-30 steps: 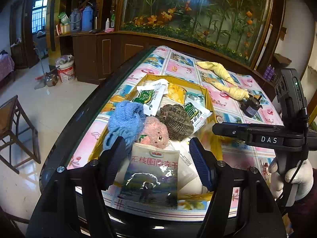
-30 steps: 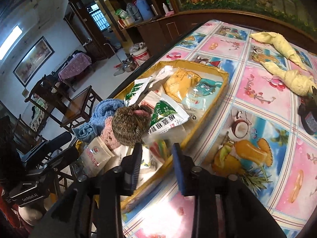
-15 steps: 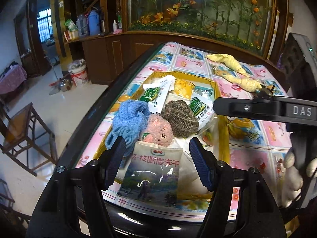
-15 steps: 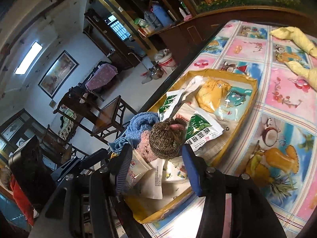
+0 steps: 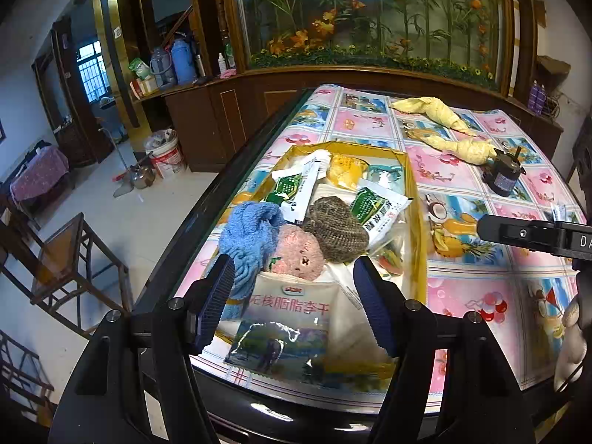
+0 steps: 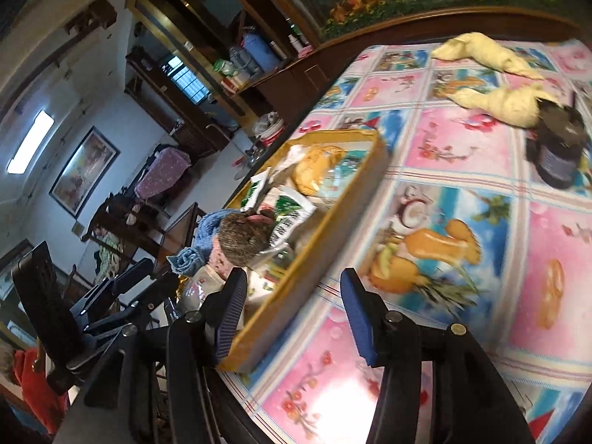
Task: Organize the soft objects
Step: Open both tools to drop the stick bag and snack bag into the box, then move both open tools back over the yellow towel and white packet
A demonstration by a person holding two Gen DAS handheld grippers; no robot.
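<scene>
A yellow tray [image 5: 416, 222] on the table holds a blue towel [image 5: 251, 233], a pink plush [image 5: 299, 253], a brown knitted hat [image 5: 338, 233] and several snack packets [image 5: 288, 318]. My left gripper [image 5: 294, 305] is open and empty, above the tray's near end. My right gripper [image 6: 292, 312] is open and empty, over the tray's right rim [image 6: 322, 255]; its side shows in the left wrist view [image 5: 525, 235]. Two yellow cloths [image 5: 440, 111] [image 5: 462, 146] lie at the far end of the table. The hat [image 6: 244, 238] and towel [image 6: 203, 233] show in the right wrist view.
The table has a colourful patterned cloth [image 5: 481, 277]. A small dark jar-like object [image 5: 501, 177] stands near the yellow cloths [image 6: 499, 100]; it also shows in the right wrist view [image 6: 558, 148]. A wooden chair [image 5: 70, 259] stands left of the table. A cabinet with a flower panel [image 5: 370, 18] lies behind.
My right gripper has opened wider and swung to the right, off the tray's contents toward its right rim and the tablecloth. My left gripper has pulled back slightly and stayed open.
</scene>
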